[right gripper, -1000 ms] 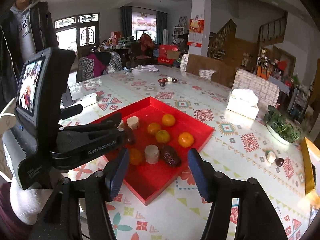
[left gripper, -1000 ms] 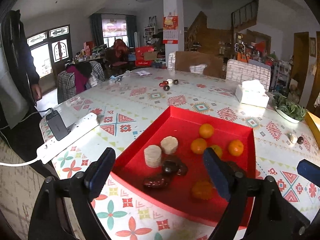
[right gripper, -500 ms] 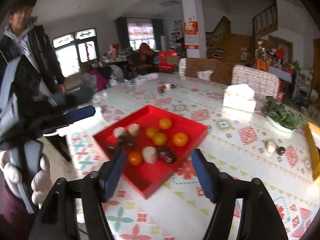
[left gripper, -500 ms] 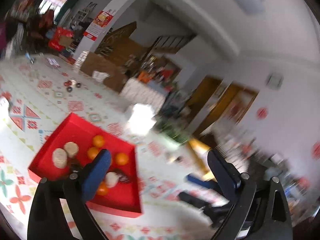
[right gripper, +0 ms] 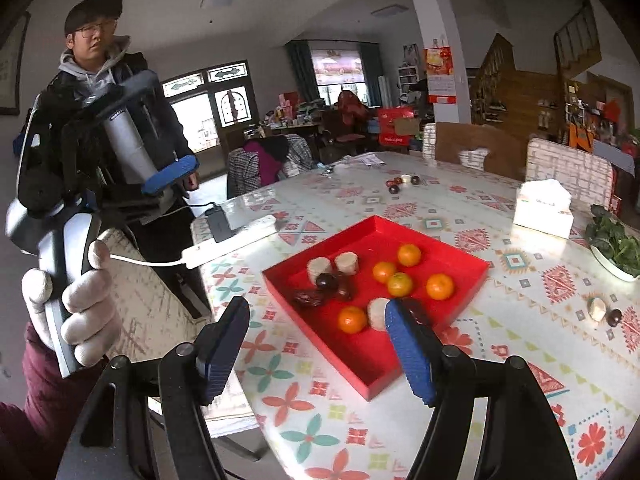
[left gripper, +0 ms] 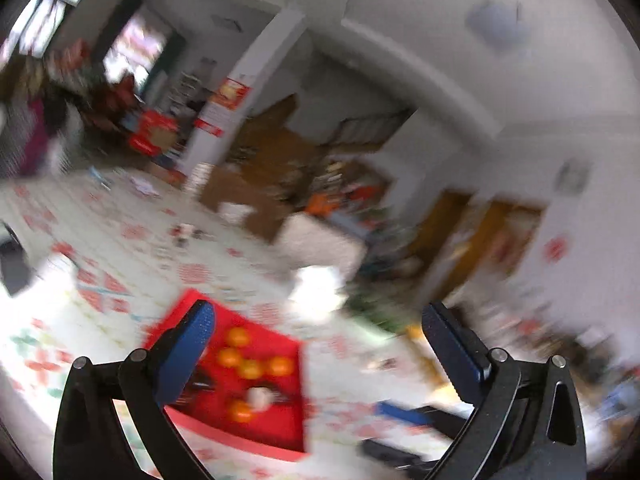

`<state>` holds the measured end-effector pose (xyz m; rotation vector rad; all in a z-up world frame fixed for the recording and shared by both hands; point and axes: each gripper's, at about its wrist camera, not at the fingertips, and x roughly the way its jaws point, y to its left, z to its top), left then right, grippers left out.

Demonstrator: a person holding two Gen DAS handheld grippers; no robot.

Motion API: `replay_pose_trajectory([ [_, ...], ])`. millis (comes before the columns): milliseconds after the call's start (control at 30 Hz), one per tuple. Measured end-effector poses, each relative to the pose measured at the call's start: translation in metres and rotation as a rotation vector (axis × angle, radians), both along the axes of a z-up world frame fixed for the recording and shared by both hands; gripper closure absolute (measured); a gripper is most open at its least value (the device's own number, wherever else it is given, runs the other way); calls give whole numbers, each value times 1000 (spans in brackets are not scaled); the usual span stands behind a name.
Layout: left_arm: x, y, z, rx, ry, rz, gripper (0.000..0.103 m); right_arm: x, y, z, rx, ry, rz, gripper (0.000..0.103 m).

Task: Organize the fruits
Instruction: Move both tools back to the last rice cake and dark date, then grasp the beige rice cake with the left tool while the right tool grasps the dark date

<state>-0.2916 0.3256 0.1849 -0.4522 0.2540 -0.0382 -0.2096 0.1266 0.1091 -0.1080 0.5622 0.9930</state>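
Both tongs, left [left gripper: 318, 338] and right [right gripper: 318, 342], are wide open and hold nothing (raised above the red tray [right gripper: 472, 276]), probably for choosing an orange [right gripper: 440, 286].

Red tray [right gripper: 460, 280], smooth glossy plastic; oranges [right gripper: 440, 286], finely dimpled peel with slight sheen; table [right gripper: 520, 360] cover, glossy patterned sheet; right gripper [right gripper: 320, 344], matt black plastic with ribbed blue pads [right gripper: 412, 356]; white knit cloth glove [right gripper: 76, 300].

Daylight is streaming through arched windows [right gripper: 208, 116] far ahead of the right gripper, while a white pillar [right gripper: 434, 40] and wooden staircase [right gripper: 532, 80] are rising beyond the patterned table [right gripper: 460, 208].
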Motion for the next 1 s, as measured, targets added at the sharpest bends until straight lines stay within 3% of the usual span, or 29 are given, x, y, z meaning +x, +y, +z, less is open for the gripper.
replay_pose_trajectory([
  [133, 51, -67, -5, 252, 144, 34, 0, 31, -35, -13, -46, 30, -128, 27],
  [200, 74, -93, -12, 291, 172, -11, 0, 54, -68, -20, -66, 64, -224, 27],
  [333, 120, -130, -30, 234, 216, -154, 0, 100, -143, -30, -109, 128, -447, 27],
  [433, 155, -153, -44, 230, 268, -189, 0, 139, -202, -35, -108, 204, -599, 30],
  [567, 201, -175, -62, 208, 323, -237, 0, 197, -255, -46, -21, 335, -704, 46],
  [667, 221, -183, -74, 203, 352, -244, 0, 229, -261, -53, -2, 369, -730, 62],
  [700, 228, -186, -79, 193, 359, -251, 1, 241, -258, -57, -3, 374, -734, 62],
  [767, 239, -186, -85, 170, 387, -255, 12, 258, -250, -63, -10, 378, -729, 62],
  [867, 259, -186, -97, 100, 424, -266, 15, 281, -236, -75, -39, 392, -726, 62],
  [1000, 273, -196, -106, 137, 439, -245, 15, 299, -224, -91, -49, 418, -718, 62],
])
